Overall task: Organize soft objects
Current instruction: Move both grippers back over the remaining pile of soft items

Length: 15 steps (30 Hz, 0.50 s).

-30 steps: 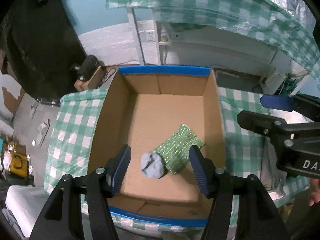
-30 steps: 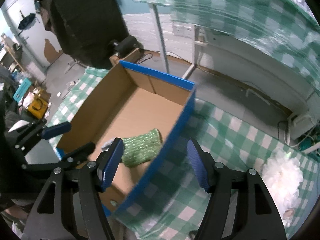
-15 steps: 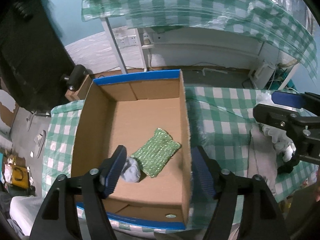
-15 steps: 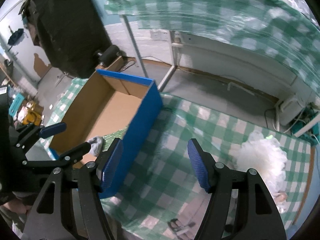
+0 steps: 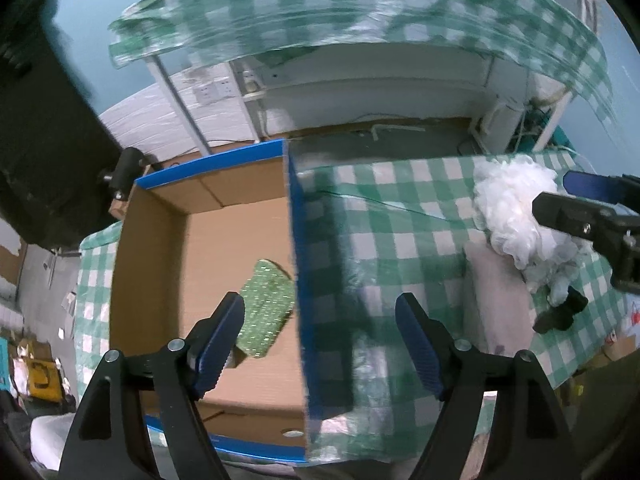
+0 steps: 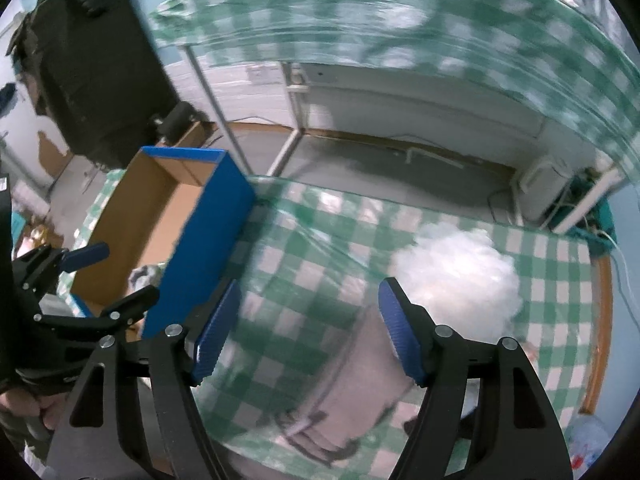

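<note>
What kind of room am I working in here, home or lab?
Probably a makeshift workroom or data-collection space, not a lived-in home: tables draped in green checked cloth, a cardboard sorting box with blue-taped edges, wall power sockets, and clutter on a bare floor.

There was one cardboard box [image 5: 208,220] with blue edges, and in it one green sponge cloth [image 5: 266,304], ahead of the left claw's left finger. One white fluffy puff [image 5: 516,208] lay ahead-right of that claw, with one grey cloth [image 6: 360,380] and one small black item [image 5: 560,312] near it.
</note>
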Tool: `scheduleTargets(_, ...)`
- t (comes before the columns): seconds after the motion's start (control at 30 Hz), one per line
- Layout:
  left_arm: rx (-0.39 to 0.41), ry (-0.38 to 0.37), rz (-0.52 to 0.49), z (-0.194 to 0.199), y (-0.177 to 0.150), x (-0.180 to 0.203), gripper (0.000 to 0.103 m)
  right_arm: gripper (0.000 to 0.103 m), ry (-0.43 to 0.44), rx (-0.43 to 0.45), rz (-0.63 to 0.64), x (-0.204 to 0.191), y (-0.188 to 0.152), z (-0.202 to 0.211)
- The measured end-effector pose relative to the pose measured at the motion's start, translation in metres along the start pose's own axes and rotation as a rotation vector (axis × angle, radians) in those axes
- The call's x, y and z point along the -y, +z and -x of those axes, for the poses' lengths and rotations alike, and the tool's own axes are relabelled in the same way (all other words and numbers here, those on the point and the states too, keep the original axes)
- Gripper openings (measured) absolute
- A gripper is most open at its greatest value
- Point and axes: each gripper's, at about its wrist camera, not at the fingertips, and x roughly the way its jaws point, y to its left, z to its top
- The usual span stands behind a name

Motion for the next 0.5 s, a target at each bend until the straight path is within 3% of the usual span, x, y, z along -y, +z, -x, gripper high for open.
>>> scheduleTargets(0.5,-0.099,-0.080,-0.063,-0.030,-0.001,0.070,0.080,0.071,-0.095,-0.044,-0.134,0.087,-0.050,0.012)
